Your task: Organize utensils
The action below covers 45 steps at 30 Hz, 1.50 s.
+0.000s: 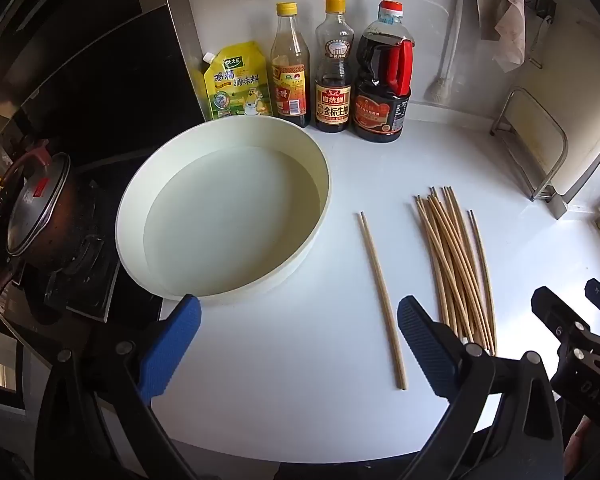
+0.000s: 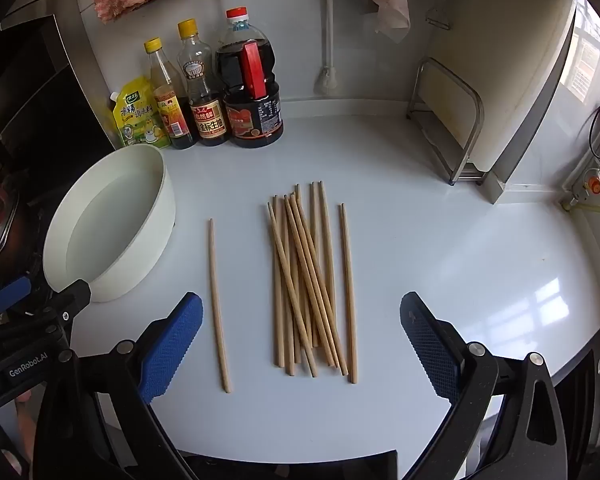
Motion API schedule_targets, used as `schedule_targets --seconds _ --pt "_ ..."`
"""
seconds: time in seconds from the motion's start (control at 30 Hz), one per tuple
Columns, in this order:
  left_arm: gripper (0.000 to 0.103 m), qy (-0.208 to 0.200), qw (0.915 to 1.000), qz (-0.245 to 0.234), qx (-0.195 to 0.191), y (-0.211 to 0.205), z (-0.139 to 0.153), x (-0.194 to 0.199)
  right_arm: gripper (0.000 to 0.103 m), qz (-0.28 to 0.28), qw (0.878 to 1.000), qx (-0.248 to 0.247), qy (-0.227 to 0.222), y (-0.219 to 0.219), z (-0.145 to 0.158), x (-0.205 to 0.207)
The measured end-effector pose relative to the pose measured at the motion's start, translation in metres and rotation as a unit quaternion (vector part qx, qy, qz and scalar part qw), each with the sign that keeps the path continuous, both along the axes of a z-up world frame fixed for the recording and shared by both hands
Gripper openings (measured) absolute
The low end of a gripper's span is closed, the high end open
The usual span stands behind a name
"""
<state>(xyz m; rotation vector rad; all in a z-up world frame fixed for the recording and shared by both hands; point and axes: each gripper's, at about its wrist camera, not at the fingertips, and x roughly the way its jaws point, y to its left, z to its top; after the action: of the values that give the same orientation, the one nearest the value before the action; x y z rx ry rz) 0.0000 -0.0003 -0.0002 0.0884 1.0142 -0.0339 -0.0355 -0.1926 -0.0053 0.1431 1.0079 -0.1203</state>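
A pile of wooden chopsticks (image 2: pixel 308 276) lies on the white counter, also in the left wrist view (image 1: pixel 456 264). A separate chopstick pair (image 1: pixel 382 300) lies to its left, seen too in the right wrist view (image 2: pixel 218 304). A round cream basin (image 1: pixel 224 212) stands left of them, also in the right wrist view (image 2: pixel 112 220). My left gripper (image 1: pixel 298 336) is open and empty, near the separate pair's near end. My right gripper (image 2: pixel 300 340) is open and empty, over the pile's near ends; it shows in the left wrist view (image 1: pixel 572 320).
Sauce bottles (image 1: pixel 332 68) and a yellow seasoning pouch (image 1: pixel 236 84) stand along the back wall. A metal rack with a cutting board (image 2: pixel 456 120) stands at the right. A stove with a lidded pot (image 1: pixel 40 208) lies left of the basin.
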Motion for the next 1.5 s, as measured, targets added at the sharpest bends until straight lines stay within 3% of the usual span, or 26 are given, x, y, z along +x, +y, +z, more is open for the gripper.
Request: schedule_targets --seconds 1.5 --pt "0.097 -0.003 1.0 0.004 0.001 0.0074 0.0005 0.0002 0.095 0.0 1.0 -0.003 -0.006 0.0004 0.0013 -0.0023"
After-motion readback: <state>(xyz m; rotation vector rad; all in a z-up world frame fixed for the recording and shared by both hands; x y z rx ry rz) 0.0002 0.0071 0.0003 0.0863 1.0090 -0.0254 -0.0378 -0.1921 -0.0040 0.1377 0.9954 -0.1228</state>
